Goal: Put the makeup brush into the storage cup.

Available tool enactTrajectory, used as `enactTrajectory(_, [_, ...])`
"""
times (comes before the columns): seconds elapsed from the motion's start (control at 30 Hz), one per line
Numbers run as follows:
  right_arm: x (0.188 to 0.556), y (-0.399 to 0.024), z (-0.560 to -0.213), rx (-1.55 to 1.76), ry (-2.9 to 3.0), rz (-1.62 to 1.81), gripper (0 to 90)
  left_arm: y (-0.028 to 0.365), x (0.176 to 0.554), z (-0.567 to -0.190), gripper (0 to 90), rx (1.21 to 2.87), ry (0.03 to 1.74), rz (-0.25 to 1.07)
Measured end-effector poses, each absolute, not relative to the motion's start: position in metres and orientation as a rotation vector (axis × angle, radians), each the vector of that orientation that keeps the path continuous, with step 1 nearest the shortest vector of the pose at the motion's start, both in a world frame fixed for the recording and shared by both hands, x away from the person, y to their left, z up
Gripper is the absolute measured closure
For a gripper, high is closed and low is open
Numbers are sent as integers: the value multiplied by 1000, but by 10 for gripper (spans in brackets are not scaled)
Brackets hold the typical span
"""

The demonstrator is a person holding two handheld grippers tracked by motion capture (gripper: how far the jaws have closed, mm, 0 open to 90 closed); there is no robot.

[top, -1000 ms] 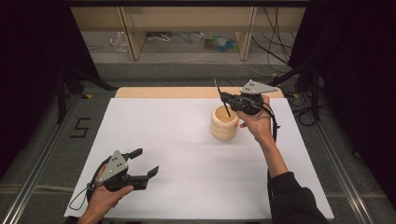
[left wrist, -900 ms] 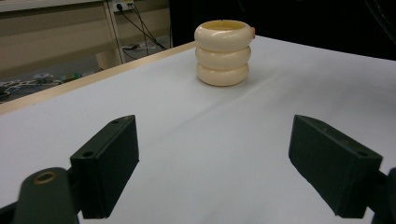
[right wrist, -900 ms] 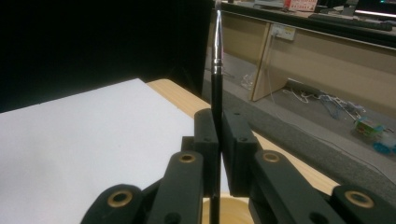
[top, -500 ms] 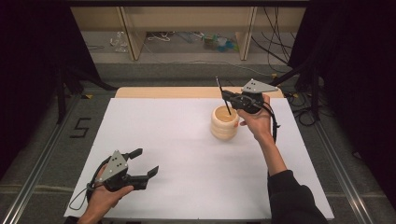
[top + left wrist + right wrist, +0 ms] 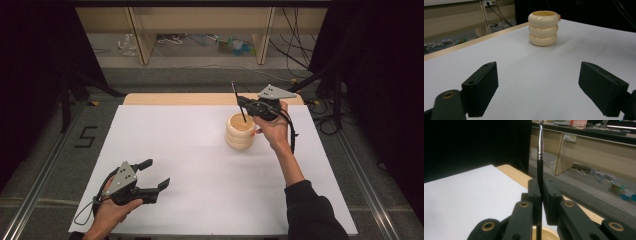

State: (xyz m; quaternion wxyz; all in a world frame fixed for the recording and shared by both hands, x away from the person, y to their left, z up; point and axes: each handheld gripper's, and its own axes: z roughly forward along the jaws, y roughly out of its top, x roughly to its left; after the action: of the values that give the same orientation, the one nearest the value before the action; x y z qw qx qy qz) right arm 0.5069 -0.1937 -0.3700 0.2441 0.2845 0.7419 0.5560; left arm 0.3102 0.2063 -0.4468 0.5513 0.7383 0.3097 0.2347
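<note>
High view. The right gripper [image 5: 243, 106] is clamped on a thin black brush [image 5: 238, 101], held by its shaft. The brush is slender and dark and tilts a little; its lower end dips inside the mouth of a cream holder [image 5: 240, 132], its upper end sticks up above the jaws. The holder stands just below and beside the right gripper: three stacked rounded rings, pale ivory, with a tan inside. The left gripper [image 5: 156, 175] rests low on the white table [image 5: 190, 165], well apart from the holder; its jaws stand wide with nothing between them.

Left gripper view. Both black jaws are spread far apart over bare white table [image 5: 529, 82]. The cream holder [image 5: 543, 28] stands upright ahead of the jaws, well beyond them, near the table's far wooden edge. It shows three bulging rings, a glossy surface and an open top.

Right gripper view. The jaws are pressed together on the thin black brush [image 5: 539, 167], which runs up between the pads: black handle, silver metal ferrule higher up, tip out of frame at the top. The rim of the cream holder [image 5: 547, 233] shows directly under the jaws.
</note>
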Motion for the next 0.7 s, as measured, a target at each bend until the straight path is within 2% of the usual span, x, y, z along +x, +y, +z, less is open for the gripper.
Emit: enactTrajectory(0.7, [514,-192,-383,799,2052,1503,855,206,310,-447,160,1747,732,554])
